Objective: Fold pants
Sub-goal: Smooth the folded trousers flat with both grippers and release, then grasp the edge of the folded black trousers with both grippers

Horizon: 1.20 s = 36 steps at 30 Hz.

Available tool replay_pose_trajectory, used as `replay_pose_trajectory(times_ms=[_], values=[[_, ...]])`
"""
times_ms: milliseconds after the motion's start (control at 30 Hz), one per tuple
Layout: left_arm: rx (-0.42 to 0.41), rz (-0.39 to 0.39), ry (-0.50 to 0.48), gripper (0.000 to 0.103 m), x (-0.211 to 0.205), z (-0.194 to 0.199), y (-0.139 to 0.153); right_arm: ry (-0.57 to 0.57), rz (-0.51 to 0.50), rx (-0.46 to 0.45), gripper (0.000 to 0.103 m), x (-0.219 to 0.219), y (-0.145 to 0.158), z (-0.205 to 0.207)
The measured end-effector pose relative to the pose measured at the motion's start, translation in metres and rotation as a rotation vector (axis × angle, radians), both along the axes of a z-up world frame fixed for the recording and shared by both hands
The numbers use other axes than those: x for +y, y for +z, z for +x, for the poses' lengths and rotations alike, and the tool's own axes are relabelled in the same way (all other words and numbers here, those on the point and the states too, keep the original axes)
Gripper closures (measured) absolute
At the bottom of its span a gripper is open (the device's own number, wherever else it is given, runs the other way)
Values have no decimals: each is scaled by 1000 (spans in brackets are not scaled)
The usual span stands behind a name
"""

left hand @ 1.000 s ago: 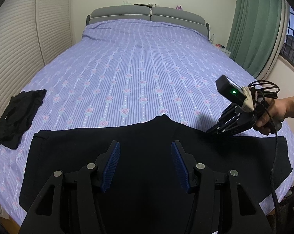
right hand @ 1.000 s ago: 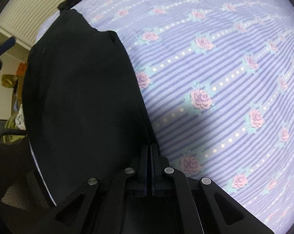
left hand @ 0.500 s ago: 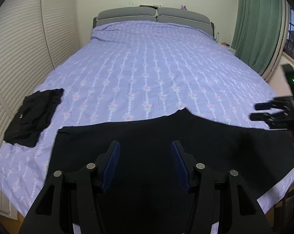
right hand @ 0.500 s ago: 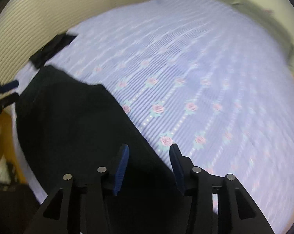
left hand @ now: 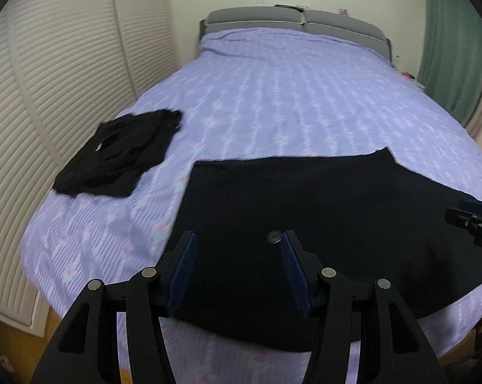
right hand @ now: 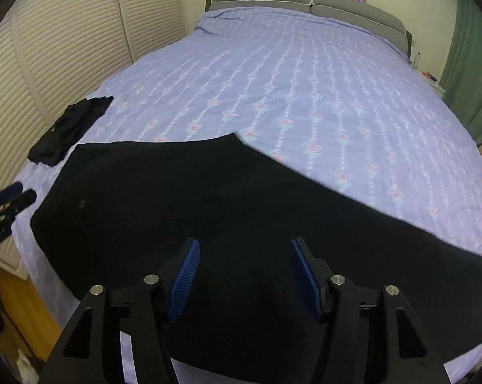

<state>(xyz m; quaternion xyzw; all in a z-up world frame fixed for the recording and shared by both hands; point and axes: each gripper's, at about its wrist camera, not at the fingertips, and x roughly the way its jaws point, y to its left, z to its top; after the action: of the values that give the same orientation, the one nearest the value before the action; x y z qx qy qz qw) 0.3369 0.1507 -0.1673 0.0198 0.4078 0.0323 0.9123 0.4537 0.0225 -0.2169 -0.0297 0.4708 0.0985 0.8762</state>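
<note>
**Pants laid crosswise at the foot of the bed, both grippers empty above them**

The black pants (right hand: 228,204) are seen spread flat on the purple flowered bedspread (right hand: 321,73), near its foot edge. Their long axis is judged to run left to right across the bed, square to the line along which both grippers point. One end, marked by a small round button or stud (left hand: 274,236), lies toward the left side; the other end tapers out toward the right edge of the bed.

The left gripper (left hand: 237,264) is held with its blue pads wide apart and nothing between them, over the buttoned end of the cloth. The right gripper (right hand: 245,273) is likewise spread wide and empty, over the middle to right part of the pants. Whether either touches the fabric cannot be told.

No crosswise fold is yet seen, so the folding is judged to be at an early stage. Since the cloth lies sideways beneath both tools, the left end is nearer the left gripper and the right end nearer the right one; a fold end to end would call for one end to be carried across along that axis.

A second dark garment (left hand: 119,153), crumpled, lies well apart at the left edge, beside the slatted wardrobe doors (left hand: 49,73).
</note>
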Motion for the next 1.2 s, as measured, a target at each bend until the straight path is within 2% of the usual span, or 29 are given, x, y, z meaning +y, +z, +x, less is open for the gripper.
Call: replay_pose_trajectory(times_ms=[67, 167, 400, 567, 800, 933, 1000, 1200], values=[[3, 2, 11, 49, 8, -5, -5, 13, 12, 7, 43, 17, -5, -3], [5, 4, 17, 49, 18, -10, -11, 44, -8, 1, 36, 42, -12, -9], [0, -11, -13, 49, 25, -14, -19, 67, -62, -2, 36, 72, -16, -19], [-28, -30, -70, 49, 9, -5, -16, -11, -78, -14, 36, 57, -14, -21], [-89, -33, -97, 48, -28, 9, -13, -66, -90, -76, 36, 14, -17, -25], [-90, -76, -56, 48, -26, 9, -16, -22, -173, -119, 36, 7, -15, -34], [-84, -71, -14, 48, -17, 5, -19, 18, -195, -142, 36, 15, -9, -38], [-59, -73, 107, 47, 18, -17, -25, 90, -123, -163, 36, 57, 8, -39]])
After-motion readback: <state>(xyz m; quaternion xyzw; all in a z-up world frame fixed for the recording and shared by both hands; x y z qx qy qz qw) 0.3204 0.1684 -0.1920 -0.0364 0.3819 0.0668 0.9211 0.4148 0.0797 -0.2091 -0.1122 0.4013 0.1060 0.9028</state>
